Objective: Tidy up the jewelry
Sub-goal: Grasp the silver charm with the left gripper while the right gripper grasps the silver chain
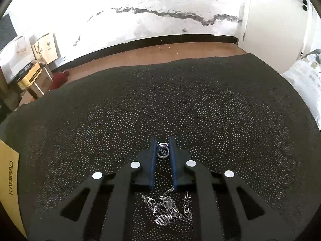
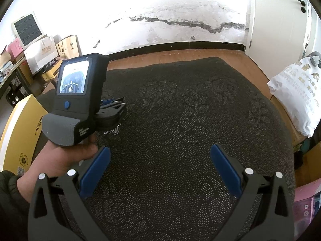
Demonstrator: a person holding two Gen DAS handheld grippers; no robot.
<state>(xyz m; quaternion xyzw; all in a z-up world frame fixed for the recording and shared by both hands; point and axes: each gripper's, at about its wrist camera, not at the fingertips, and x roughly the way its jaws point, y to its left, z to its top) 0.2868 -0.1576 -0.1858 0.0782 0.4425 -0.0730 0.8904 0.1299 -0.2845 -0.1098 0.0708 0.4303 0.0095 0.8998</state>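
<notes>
Through the left wrist camera we see the left hand-held gripper (image 1: 163, 147) closed on a round silver pendant (image 1: 163, 152), its blue pads pressing the pendant's sides. The pendant's chain trails back between the fingers to a tangled heap of silver chains (image 1: 168, 206) with a crown charm (image 1: 163, 219), lying on the dark dotted cloth (image 1: 200, 104) near the cloth's near edge. Ahead of the fingertips the cloth runs bare all the way to its far edge, where wooden floor (image 1: 180, 49) and a stained white wall begin. A yellow box (image 1: 9, 180) sits at the left edge; a pale patterned bundle (image 1: 305, 76) lies past the right edge.

Through the right wrist camera we see the right hand-held gripper (image 2: 160, 166) with its jaws standing wide apart and nothing between them, hovering over the near part of the cloth (image 2: 200, 120). This view adds what the other cannot: the left hand (image 2: 66, 160) gripping the left device's grey handle, its screen facing us, and its fingers tipped down onto the cloth close to the left edge, with a little of the silver chain (image 2: 113, 131) showing beneath. The centre and right of the cloth are free. A white printed bag (image 2: 297, 92) sits beyond the right edge, and the yellow box (image 2: 22, 132) flanks the left edge, with cartons stacked behind it.
</notes>
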